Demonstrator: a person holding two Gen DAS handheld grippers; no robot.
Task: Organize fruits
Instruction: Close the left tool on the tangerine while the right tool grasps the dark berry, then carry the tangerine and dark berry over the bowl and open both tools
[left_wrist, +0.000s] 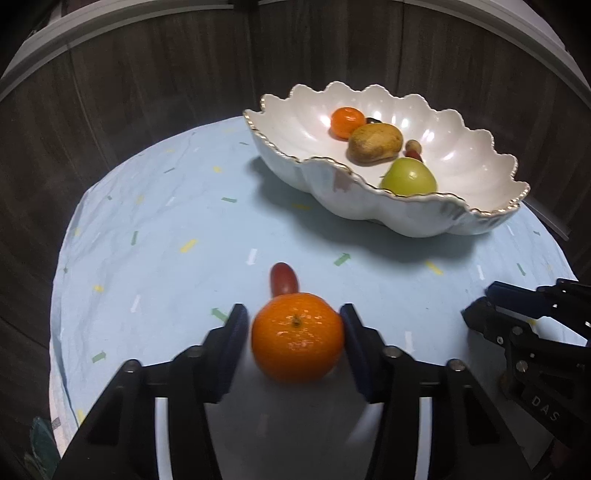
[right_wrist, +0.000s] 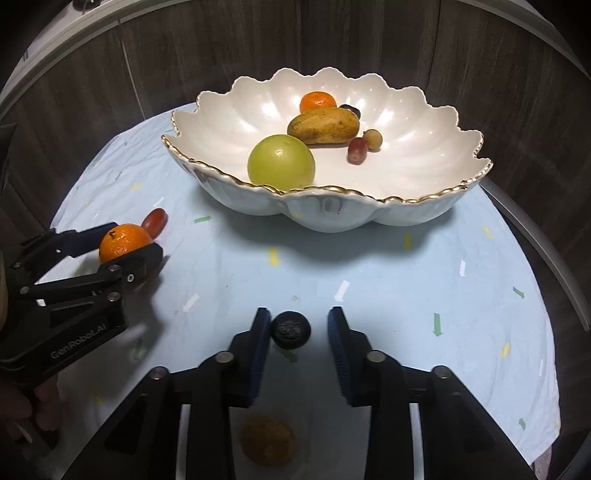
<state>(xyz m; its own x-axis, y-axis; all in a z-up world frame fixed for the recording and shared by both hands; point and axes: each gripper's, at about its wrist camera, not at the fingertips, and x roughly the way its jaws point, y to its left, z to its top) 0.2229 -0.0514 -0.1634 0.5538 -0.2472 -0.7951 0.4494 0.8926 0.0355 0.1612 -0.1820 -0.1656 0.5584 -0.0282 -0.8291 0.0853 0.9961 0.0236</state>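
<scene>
Well, nearest us by the table's (right_wrist: 443, 277) near edge, our right gripper (right_wrist: 299, 317) has its jaws apart around a small dark round fruit (right_wrist: 290, 329), which touches only the left pad. Our left gripper (left_wrist: 293, 314) is clamped on a shiny orange (left_wrist: 297, 336), with a red grape (left_wrist: 283, 279) just behind it. Bare table lies open up to the white shell bowl (left_wrist: 332, 184) at the far edge.
</scene>
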